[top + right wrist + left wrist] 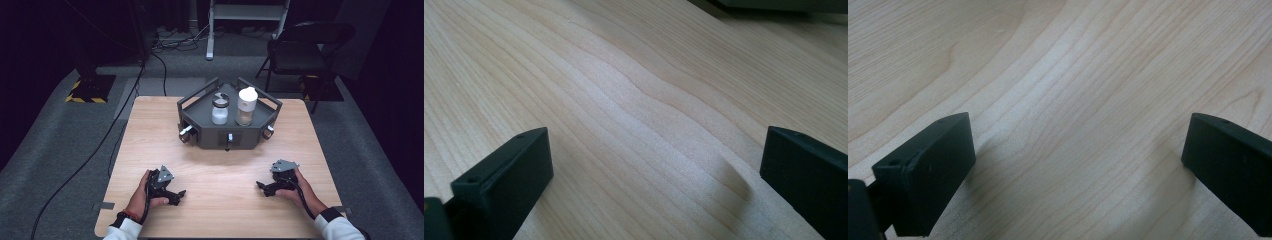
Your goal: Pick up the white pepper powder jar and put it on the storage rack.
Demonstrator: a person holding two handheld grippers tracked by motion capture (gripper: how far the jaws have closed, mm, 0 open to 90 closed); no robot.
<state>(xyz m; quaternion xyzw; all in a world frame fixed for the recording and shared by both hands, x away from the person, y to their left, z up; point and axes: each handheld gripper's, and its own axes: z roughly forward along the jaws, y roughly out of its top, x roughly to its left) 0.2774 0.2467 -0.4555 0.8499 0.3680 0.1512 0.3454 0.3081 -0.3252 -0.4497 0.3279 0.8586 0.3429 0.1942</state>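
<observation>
Left gripper (pixel 176 196) and right gripper (pixel 264 187) rest on the pale wooden table (pixel 220 170), well apart, jaws of both spread wide, nothing between them. Far side: dark grey angular tray (pixel 200 107) holding a clear black-lidded jar (pixel 220 108) beside a white-capped jar (pixel 246 106).

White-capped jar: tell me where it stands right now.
In the high view the white-capped jar stands upright in the dark grey tray at the table's far middle, on the right of the glass jar with the dark lid.
</observation>
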